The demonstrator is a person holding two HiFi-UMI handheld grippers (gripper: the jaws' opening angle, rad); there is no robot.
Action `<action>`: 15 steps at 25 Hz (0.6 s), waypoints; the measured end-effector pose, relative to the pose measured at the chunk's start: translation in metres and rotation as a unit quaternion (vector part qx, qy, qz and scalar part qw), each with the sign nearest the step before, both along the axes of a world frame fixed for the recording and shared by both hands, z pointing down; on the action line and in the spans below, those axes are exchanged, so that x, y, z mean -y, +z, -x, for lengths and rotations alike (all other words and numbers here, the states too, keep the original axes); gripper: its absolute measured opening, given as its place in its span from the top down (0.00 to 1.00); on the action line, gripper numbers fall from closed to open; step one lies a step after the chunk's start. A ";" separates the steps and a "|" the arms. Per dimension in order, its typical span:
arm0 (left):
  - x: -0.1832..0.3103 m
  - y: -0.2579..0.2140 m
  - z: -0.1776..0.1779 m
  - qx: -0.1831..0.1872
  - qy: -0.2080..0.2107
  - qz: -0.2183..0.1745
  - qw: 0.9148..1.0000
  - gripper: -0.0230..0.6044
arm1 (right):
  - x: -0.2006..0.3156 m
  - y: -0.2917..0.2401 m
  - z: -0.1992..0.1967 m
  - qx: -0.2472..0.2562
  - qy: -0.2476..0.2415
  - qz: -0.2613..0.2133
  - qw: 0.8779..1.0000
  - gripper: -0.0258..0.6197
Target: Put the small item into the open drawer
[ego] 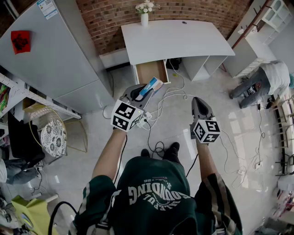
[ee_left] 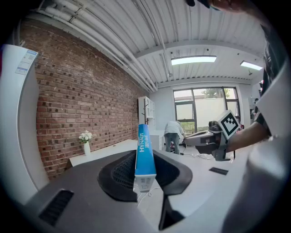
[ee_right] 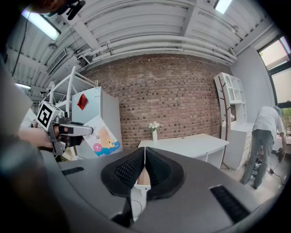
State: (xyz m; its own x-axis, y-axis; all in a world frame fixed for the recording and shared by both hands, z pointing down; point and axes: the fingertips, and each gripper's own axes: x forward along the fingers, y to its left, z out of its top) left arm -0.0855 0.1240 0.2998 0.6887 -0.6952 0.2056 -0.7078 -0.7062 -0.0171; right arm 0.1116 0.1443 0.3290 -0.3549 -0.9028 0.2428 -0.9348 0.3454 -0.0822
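A slim blue and white box (ego: 151, 86) is the small item, and my left gripper (ego: 140, 93) is shut on it, low over the floor. In the left gripper view the box (ee_left: 145, 156) stands on edge between the ribbed pads, pointing forward. The open drawer (ego: 152, 70) sticks out from under the white desk (ego: 177, 39), just beyond the box's far end. My right gripper (ego: 200, 107) hangs to the right, shut with nothing in it. The right gripper view shows its pads (ee_right: 144, 160) meeting at the tips, with the left gripper and its box (ee_right: 101, 135) off to the left.
A grey fridge (ego: 50, 55) stands left of the desk. White and black cables (ego: 171, 97) trail over the floor below the drawer. A vase of flowers (ego: 145, 13) sits on the desk's back edge. A person (ego: 262, 84) bends over at the right, by white shelving (ego: 275, 13).
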 end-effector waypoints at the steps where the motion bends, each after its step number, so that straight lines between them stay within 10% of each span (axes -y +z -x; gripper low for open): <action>1: -0.001 0.002 0.001 0.000 0.001 0.002 1.000 0.82 | -0.001 0.001 0.003 0.001 -0.001 0.002 1.000 0.92; 15: -0.005 0.017 0.004 0.011 0.007 0.013 1.000 0.82 | -0.008 0.010 0.016 0.005 -0.002 0.011 1.000 0.92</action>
